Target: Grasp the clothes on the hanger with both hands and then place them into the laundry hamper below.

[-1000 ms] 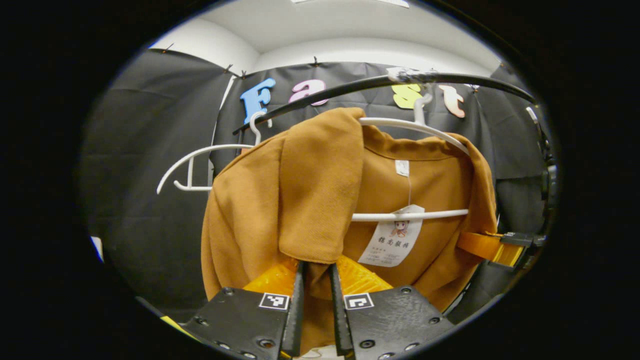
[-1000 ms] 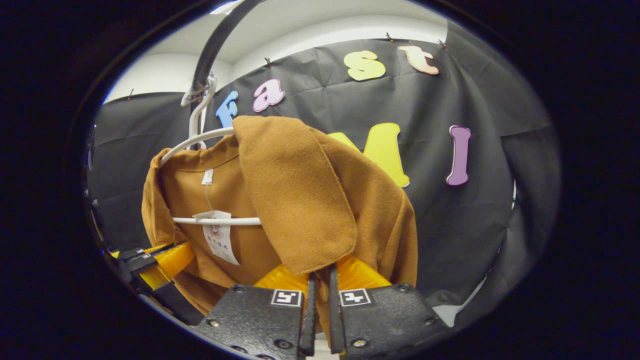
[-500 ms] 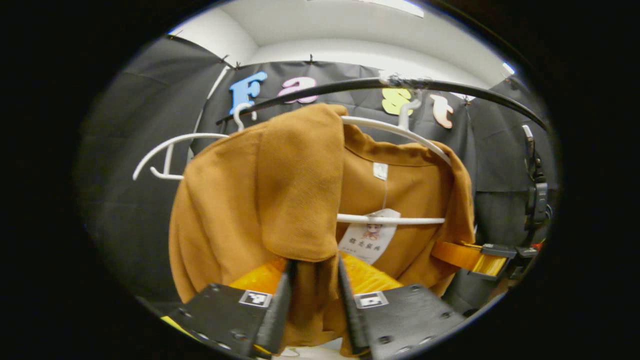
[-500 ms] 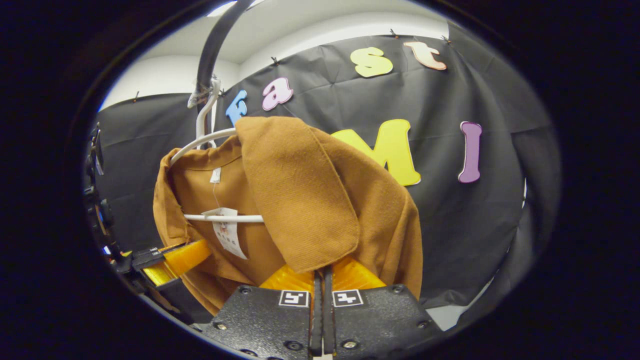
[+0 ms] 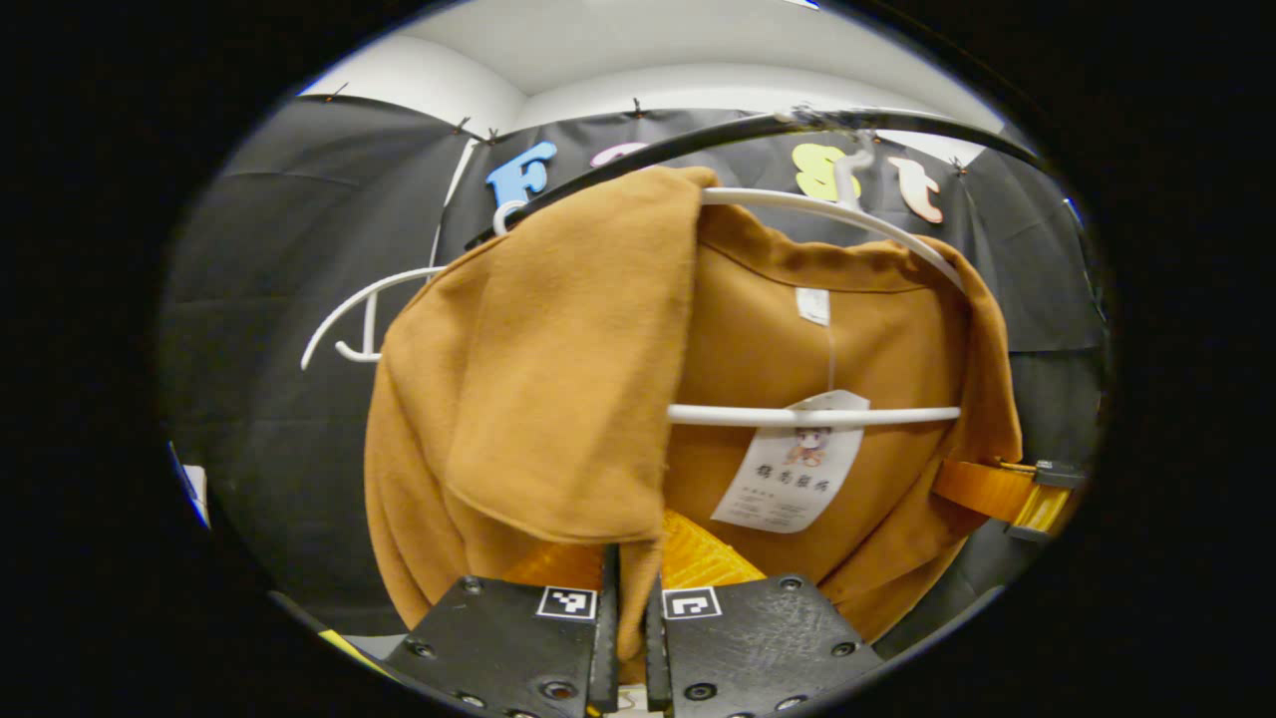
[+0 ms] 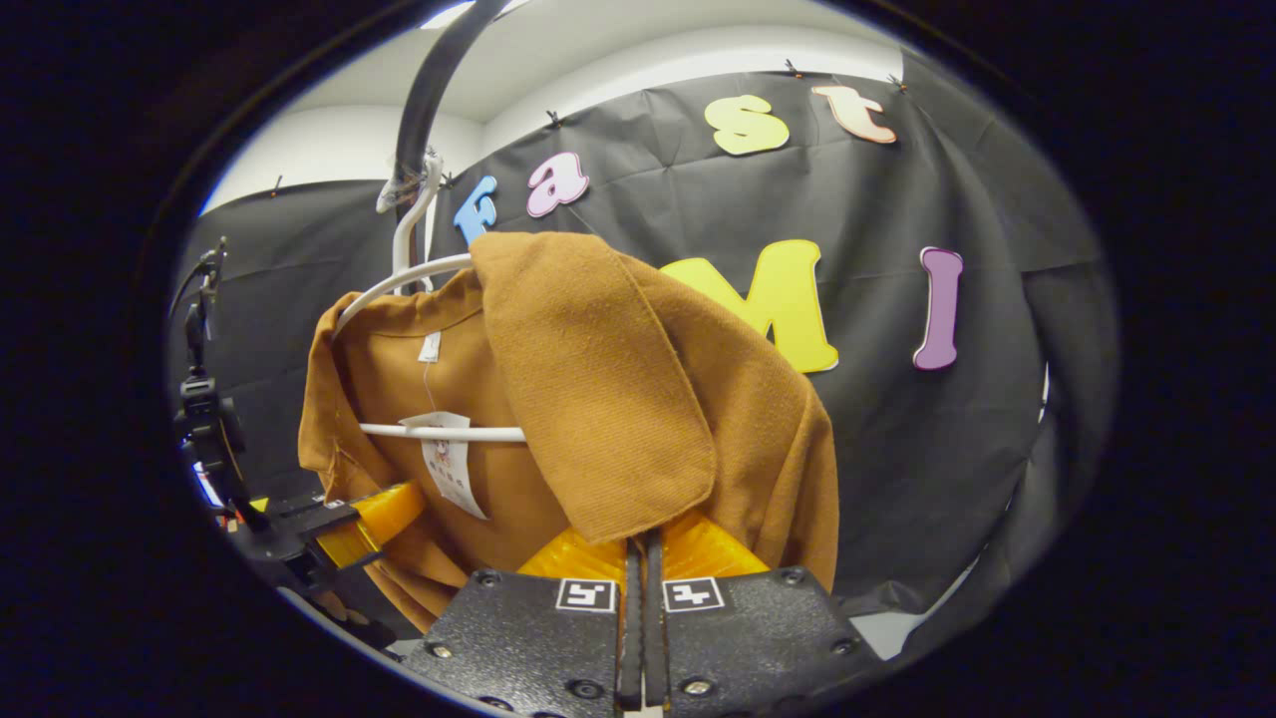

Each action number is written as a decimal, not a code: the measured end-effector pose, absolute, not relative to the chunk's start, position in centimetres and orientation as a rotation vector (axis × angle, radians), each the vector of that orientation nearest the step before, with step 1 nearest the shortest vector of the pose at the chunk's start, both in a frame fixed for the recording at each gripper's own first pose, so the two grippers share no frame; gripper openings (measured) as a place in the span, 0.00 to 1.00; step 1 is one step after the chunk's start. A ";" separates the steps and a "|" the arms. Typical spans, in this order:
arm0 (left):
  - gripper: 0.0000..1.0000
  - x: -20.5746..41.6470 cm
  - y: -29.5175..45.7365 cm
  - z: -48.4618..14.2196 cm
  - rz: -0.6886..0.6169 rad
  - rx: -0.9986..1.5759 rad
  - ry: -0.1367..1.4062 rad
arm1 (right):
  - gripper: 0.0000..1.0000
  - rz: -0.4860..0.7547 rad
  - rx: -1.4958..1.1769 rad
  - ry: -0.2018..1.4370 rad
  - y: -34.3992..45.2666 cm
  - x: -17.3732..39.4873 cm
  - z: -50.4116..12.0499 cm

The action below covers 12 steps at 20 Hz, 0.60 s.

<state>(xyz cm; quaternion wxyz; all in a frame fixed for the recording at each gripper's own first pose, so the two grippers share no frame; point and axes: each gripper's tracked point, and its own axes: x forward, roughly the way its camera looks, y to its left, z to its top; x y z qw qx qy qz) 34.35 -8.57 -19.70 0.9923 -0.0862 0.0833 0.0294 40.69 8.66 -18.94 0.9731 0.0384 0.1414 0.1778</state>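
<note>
One brown garment (image 5: 558, 349) hangs on a white hanger (image 5: 812, 414) whose hook is caught over a black curved rail (image 5: 618, 165); a second white hanger (image 5: 364, 309), bare, hangs on the same rail to the left of it in the left gripper view. That makes two hangers and one piece of clothing. One paper tag (image 5: 793, 479) dangles on a string from the collar label, lying across the hanger's lower bar. In the left gripper view the left claw (image 5: 628, 598) is pressed together on a fold of the brown garment's front edge, cloth caught between its two fingers. In the right gripper view the right claw (image 6: 640, 588) is likewise closed, its fingers nearly meeting just under the folded-over lapel, pinching the garment's other front edge. The right claw shows at the right edge of the left gripper view, against the garment's far side, and the left claw (image 6: 384, 509) appears low on the left of the right gripper view.
</note>
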 end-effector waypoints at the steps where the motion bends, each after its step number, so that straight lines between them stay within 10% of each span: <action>1: 0.17 34.3 -8.2 -19.8 0.063 -0.172 0.169 | 0.04 0.360 0.073 0.285 8.7 40.8 -18.9; 2: 0.03 34.1 -8.3 -19.7 0.048 -0.171 0.173 | 0.04 0.366 0.073 0.287 8.7 40.7 -18.9; 12: 0.01 32.9 -8.3 -18.0 -0.009 -0.165 0.162 | 0.04 0.549 0.196 0.324 10.3 39.7 -18.7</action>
